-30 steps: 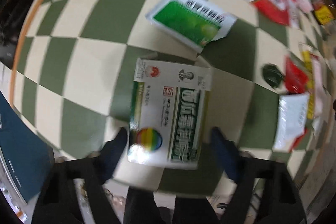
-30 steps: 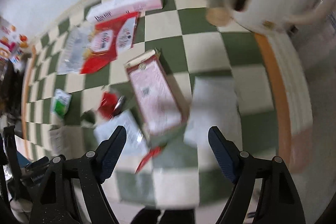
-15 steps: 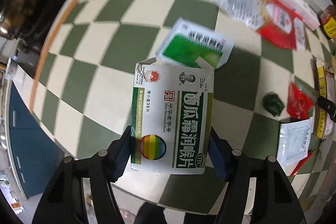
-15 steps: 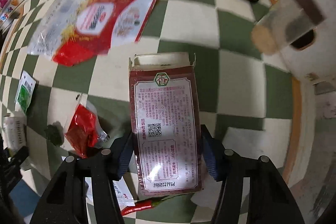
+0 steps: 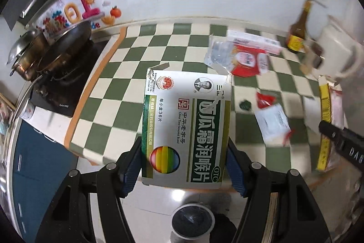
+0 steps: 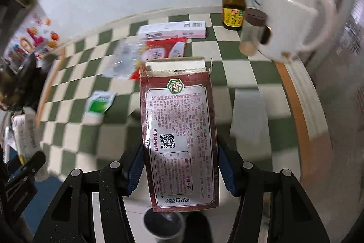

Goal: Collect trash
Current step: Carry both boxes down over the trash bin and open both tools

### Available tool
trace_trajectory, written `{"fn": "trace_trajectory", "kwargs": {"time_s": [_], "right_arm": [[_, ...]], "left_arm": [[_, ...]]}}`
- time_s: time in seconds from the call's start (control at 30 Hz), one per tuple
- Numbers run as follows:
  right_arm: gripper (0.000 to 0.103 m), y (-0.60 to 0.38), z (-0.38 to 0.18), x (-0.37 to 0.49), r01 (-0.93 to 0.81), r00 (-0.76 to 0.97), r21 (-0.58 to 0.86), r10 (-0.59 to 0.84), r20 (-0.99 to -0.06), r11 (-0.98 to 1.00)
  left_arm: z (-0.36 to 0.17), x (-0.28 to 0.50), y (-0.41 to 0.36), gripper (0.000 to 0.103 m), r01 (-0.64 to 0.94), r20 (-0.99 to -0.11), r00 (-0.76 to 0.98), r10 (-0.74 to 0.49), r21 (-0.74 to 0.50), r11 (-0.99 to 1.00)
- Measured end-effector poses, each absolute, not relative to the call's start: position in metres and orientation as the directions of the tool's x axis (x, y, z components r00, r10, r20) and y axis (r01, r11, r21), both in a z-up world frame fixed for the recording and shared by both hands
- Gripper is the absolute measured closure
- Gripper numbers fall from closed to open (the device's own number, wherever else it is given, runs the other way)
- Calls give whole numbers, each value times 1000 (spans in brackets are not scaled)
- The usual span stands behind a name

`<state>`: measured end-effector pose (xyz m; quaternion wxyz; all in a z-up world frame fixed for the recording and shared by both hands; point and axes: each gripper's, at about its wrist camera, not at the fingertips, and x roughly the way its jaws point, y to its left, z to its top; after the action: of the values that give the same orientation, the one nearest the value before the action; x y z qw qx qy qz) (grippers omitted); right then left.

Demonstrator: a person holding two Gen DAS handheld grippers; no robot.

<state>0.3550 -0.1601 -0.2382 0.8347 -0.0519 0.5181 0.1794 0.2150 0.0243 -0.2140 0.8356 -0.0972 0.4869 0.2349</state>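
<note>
My left gripper point(image 5: 184, 165) is shut on a white and green medicine box point(image 5: 185, 126) with a rainbow disc, held up above the checkered tablecloth point(image 5: 127, 88). My right gripper point(image 6: 179, 170) is shut on a dark red box point(image 6: 179, 133) with its top flaps open, also lifted off the table. Trash lies on the cloth: a green sachet point(image 6: 99, 103), a red and white bag point(image 5: 249, 60), a clear wrapper point(image 5: 218, 54), a pink and white carton point(image 5: 254, 41), a red wrapper point(image 5: 265, 100), a white packet point(image 5: 273, 123).
A brown sauce bottle point(image 6: 233, 6), a brown-lidded jar point(image 6: 252, 31) and a white appliance point(image 6: 291, 24) stand at the back right. A stove with pans point(image 5: 50, 54) is on the left. The right gripper holding its box point(image 5: 341, 142) shows at the left view's right edge.
Both grippers closed on their boxes and lifted them off the table. The views have tilted up, so the wall, bottle and stove now show.
</note>
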Motion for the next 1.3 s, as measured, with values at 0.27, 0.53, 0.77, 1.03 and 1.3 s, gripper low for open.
{"fn": "trace_trajectory", "kwargs": {"time_s": [0.27, 0.53, 0.77, 1.03, 1.3], "right_arm": [[43, -198, -260, 169, -297, 369, 137, 246, -896, 945], [43, -237, -416, 72, -196, 94, 160, 181, -979, 967], [43, -240, -595, 41, -184, -97, 173, 157, -983, 968], [42, -222, -776, 28, -205, -235, 187, 137, -962, 961], [10, -200, -865, 21, -226, -307, 184, 109, -946, 956]], "left_arm": [[-264, 113, -1, 39, -392, -915, 359, 186, 33, 919], [-435, 69, -12, 39, -405, -997, 61, -55, -75, 911], [-627, 66, -6, 39, -508, -955, -98, -280, -193, 839], [-783, 72, 1, 37, -531, -918, -209, -337, -183, 827], [-809, 52, -1, 1, -478, -955, -243, -171, -36, 878]]}}
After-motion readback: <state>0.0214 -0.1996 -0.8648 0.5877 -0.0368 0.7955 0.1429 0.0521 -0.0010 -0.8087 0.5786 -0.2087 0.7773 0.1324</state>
